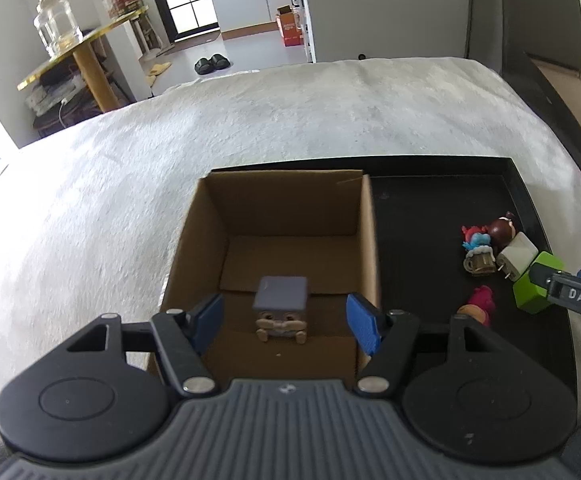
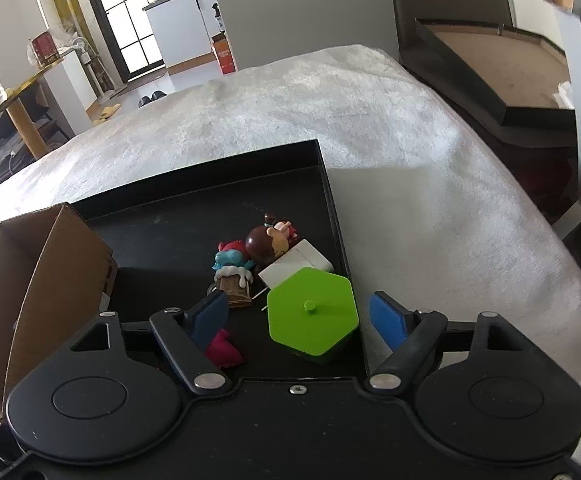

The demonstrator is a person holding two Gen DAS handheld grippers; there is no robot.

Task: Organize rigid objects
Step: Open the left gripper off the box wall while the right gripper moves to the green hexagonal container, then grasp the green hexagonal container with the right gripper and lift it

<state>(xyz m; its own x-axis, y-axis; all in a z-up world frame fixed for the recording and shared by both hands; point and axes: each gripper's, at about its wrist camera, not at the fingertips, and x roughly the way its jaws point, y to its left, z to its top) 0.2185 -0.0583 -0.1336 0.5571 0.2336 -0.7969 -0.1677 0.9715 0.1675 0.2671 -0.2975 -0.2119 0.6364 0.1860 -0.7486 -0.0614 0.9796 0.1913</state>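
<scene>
Sitting inside the cardboard box point(image 1: 290, 216), grey square-topped little figure point(image 1: 281, 309), left gripper point(image 1: 284, 322) spread wide over it, right gripper point(image 2: 299, 318) wide around lime green hexagon block point(image 2: 313, 314) on black tray point(image 2: 194, 216).

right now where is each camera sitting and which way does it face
Left wrist: on the left gripper, looking down into the cardboard box at a grey-topped figure; own open blue fingers show.
Right wrist: on the right gripper, above the green hexagonal box on the black tray; open fingers straddle it.
Shared: cardboard box, tray, green box, toys, white charger.
</scene>
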